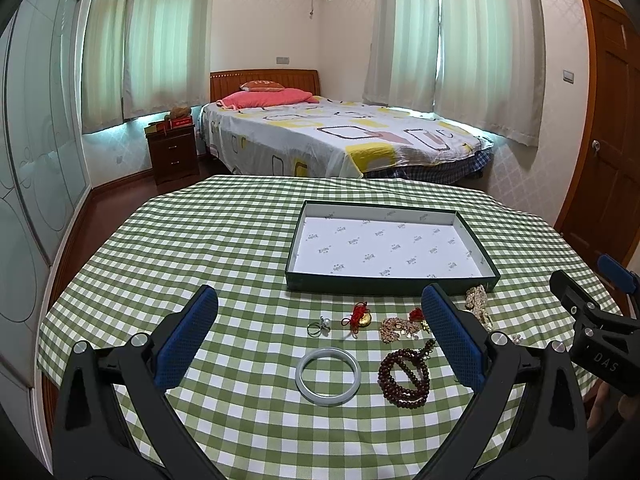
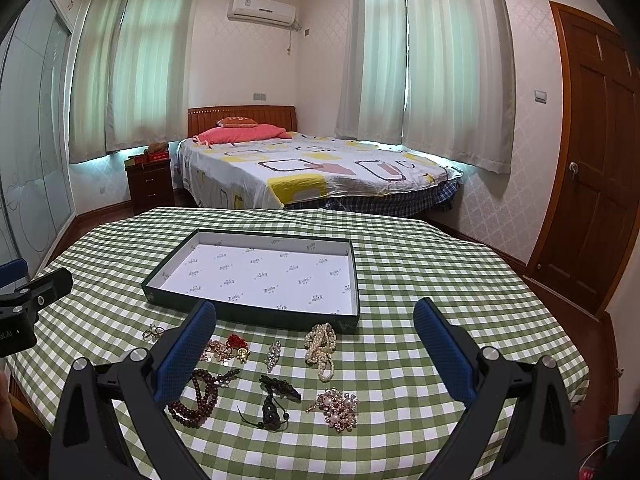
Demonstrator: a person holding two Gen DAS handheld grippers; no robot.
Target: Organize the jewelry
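Note:
A shallow dark green box (image 1: 390, 285) with a white printed lining stands empty on the checked table; it also shows in the right wrist view (image 2: 248, 312). In front of it lie a pale jade bangle (image 1: 328, 376), dark red prayer beads (image 1: 404, 378), a ring (image 1: 319, 326), a red-knotted gold charm (image 1: 360, 317), a pearl string (image 2: 320, 346), a rhinestone clip (image 2: 273, 354), a black pendant (image 2: 276, 400) and a pearl brooch (image 2: 338, 404). My left gripper (image 1: 320, 320) is open above the bangle. My right gripper (image 2: 316, 344) is open above the pearls and pendant.
The green-checked tablecloth (image 1: 224, 240) covers a round table. A bed (image 1: 340, 136) stands beyond its far edge, a nightstand (image 1: 172, 152) to the left, a wooden door (image 2: 592, 184) to the right. The right gripper's body (image 1: 592, 320) shows at the left view's right edge.

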